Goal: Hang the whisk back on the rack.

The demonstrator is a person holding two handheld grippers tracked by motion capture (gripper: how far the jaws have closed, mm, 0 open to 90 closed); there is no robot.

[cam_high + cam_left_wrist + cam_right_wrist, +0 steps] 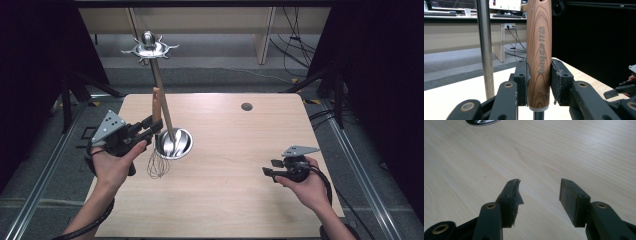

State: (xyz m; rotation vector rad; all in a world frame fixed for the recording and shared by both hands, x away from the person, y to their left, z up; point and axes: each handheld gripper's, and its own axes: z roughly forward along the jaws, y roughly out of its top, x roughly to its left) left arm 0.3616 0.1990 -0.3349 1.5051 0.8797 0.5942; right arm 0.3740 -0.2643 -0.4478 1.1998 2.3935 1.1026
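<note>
A whisk (158, 165) with a wooden handle (539, 55) hangs upright, wire head down, just left of a metal utensil stand. My left gripper (155, 125) is shut on the lower part of that handle, its pads (524, 82) pressing both sides. The stand has a round steel base (175, 143), a tilted-looking pole (161, 90) and a hooked crown (149, 48) on top. In the left gripper view the pole (485, 50) rises just left of the handle. My right gripper (270, 168) hovers low over the table at the right, open, with nothing between its fingers (511, 195).
The light wooden table (240, 195) has a small round grommet hole (246, 106) near its far edge. The stand's base edge (482, 122) lies well ahead of the right gripper. Dark curtains flank the table; cables lie on the floor behind.
</note>
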